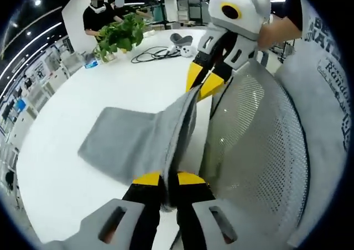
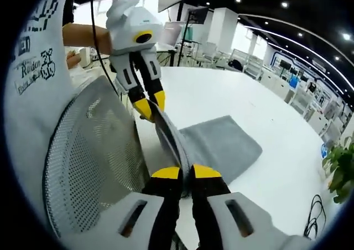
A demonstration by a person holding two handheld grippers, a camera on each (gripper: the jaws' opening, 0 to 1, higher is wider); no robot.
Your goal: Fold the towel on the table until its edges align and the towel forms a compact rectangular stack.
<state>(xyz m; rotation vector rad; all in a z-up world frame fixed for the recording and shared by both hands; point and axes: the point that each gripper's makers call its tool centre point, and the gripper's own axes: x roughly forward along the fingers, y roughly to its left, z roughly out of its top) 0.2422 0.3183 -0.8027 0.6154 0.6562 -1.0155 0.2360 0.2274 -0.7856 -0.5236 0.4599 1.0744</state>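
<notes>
Both grippers were clamped on the grey towel [image 1: 138, 139], lifting its near edge off the white table [image 1: 110, 89] w/ the rest lying flat. Left gripper [image 1: 168, 179] pinched one corner, right gripper [image 2: 186, 172] the other; edge stretched taut btwn them. Mesh chair back [image 1: 260, 145] just beside.

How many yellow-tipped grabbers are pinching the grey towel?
2. The left gripper is shut on the towel at one end of its lifted edge, and the right gripper is shut on the other end, over the white table.
</notes>
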